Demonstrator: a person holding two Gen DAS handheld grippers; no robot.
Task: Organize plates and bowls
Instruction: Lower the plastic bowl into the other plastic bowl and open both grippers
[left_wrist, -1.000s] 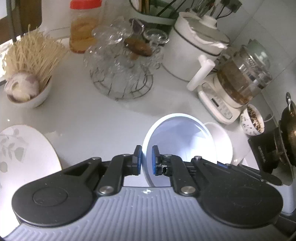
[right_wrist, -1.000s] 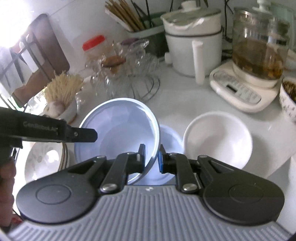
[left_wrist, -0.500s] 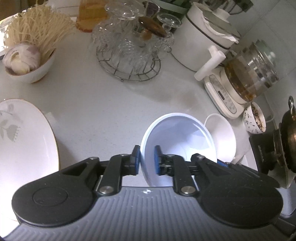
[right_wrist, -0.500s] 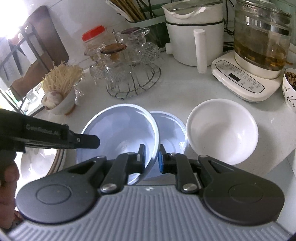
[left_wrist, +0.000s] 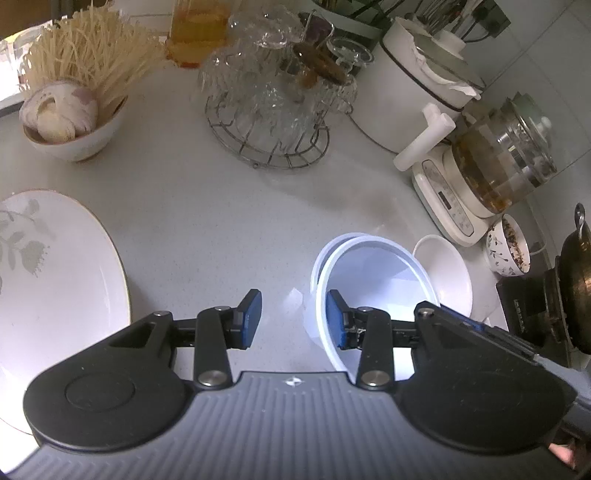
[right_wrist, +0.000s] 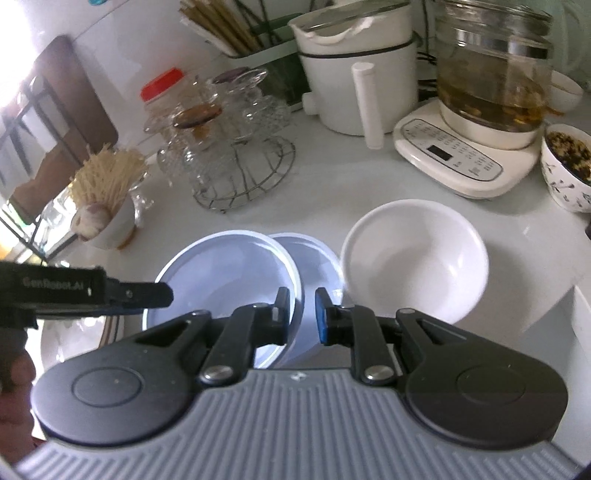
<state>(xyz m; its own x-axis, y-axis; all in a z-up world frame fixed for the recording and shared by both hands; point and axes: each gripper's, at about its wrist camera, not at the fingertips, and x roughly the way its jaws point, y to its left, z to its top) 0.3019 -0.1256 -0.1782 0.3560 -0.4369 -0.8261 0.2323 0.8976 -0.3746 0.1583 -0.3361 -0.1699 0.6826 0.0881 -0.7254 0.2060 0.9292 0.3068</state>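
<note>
A pale blue bowl (left_wrist: 373, 269) (right_wrist: 229, 273) rests tilted in a second pale blue bowl (right_wrist: 314, 254) on the white counter. My left gripper (left_wrist: 291, 319) is open, with the bowl's near rim between its fingers and not gripped. My right gripper (right_wrist: 301, 317) is open too, straddling the rim at the bowl's right side. A white bowl (right_wrist: 413, 258) (left_wrist: 447, 273) stands just right of the blue bowls. A white floral plate (left_wrist: 48, 280) lies at the left.
A wire rack of glassware (left_wrist: 273, 99) (right_wrist: 229, 147), a white pot (left_wrist: 410, 85), a glass kettle on a base (right_wrist: 480, 110), a patterned bowl (right_wrist: 569, 170), a bowl of noodles and garlic (left_wrist: 74, 110) and a dark wok (left_wrist: 576, 288) ring the counter.
Both grippers were shut on the blue bowl's rim and have opened. The bowl has come down into the second blue bowl.
</note>
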